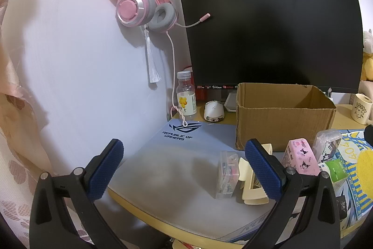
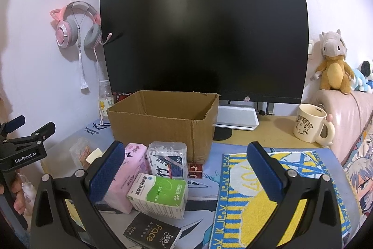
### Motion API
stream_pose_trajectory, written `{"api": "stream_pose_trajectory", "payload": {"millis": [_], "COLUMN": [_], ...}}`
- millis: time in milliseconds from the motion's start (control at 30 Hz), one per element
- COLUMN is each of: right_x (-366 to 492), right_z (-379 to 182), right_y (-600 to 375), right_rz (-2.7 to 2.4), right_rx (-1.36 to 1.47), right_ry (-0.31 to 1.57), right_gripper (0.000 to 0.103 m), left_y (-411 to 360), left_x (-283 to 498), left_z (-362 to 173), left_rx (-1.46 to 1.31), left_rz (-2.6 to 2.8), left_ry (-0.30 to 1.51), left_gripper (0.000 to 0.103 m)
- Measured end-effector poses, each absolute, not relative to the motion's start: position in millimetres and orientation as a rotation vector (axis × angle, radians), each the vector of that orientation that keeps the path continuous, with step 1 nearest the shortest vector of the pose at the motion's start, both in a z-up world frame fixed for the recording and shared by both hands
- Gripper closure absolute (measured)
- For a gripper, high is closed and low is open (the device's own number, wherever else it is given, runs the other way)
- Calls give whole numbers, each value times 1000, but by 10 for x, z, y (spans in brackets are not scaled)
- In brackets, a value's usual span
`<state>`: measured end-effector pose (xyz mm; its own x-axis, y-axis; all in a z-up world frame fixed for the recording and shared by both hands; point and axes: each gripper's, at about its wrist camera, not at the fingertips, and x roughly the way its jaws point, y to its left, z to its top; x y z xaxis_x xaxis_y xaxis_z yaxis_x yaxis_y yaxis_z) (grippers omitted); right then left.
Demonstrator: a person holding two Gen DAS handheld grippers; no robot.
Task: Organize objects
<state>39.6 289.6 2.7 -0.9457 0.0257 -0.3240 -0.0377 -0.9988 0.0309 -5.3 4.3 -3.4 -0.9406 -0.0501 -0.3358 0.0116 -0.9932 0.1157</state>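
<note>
A: Biggest first: dark monitor (image 2: 205, 39) at the back, then open cardboard box (image 2: 163, 123) standing upright just in front of it, nothing visible inside.

B: And the loose clutter?

A: Bunched at the box's near left corner. Pink case (image 2: 130, 169), clear floss-pick box (image 2: 169, 161) touching the carton's front wall, green-and-white carton (image 2: 160, 195) nearer still, black packet (image 2: 151, 233) at the very edge.

B: Nearer which gripper?

A: Right gripper (image 2: 186, 174), jaws spread wide and holding nothing; green carton lying between its fingers and slightly left of centre, long axis running across the gap (so probably a turn of the wrist before closing). Box straight ahead beyond it.

B: Left side?

A: Left gripper (image 1: 184, 167), likewise wide and empty. Small clear case (image 1: 227, 175) and cream hair clip (image 1: 253, 186) just inside its right finger, side by side on the grey mat (image 1: 167, 169); box ahead and to the right.

B: So?

A: Likely one item each, lifted forward and dropped over the near wall.
</note>
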Motion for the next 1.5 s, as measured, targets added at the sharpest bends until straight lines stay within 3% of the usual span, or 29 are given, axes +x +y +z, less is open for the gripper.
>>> {"api": "stream_pose_trajectory", "payload": {"millis": [1500], "right_x": [353], "right_z": [-31], "right_y": [2923], "right_rz": [3052], "right_rx": [-531], "right_ry": [98], "right_gripper": [0], "left_y": [-33], "left_x": [-11], "left_z": [-18], "left_rx": [515], "left_rz": [-3068], "left_ry": [-133], "left_gripper": [0]}}
